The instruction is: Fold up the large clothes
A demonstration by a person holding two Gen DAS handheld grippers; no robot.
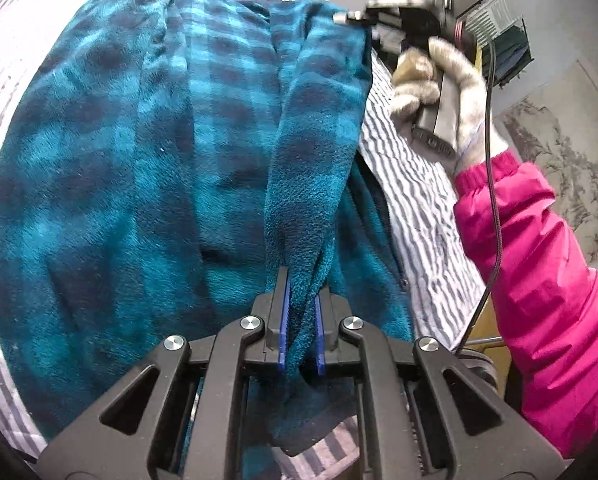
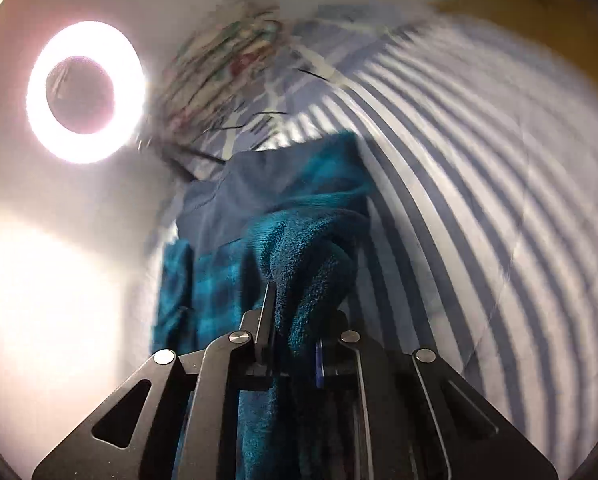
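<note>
A large teal fleece garment with a dark check (image 1: 147, 168) lies spread over a bed with a grey-and-white striped sheet (image 1: 423, 200). My left gripper (image 1: 302, 284) is shut on a bunched fold of the fleece at the near edge, its blue pads pressing the cloth from both sides. A raised strip of the same fleece runs from there up to the right gripper (image 1: 353, 16), held by a gloved hand (image 1: 439, 76) with a pink sleeve (image 1: 539, 272). In the right wrist view the right gripper (image 2: 299, 300) is shut on a thick teal fold (image 2: 311, 256), which hides its fingertips.
A bright ring lamp (image 2: 86, 92) glares at the left of the right wrist view. A wire rack (image 1: 499, 28) and a black cable (image 1: 493, 168) sit beyond the bed's right side. A patterned cloth (image 2: 223, 68) lies blurred at the far end of the striped bedding (image 2: 479, 184).
</note>
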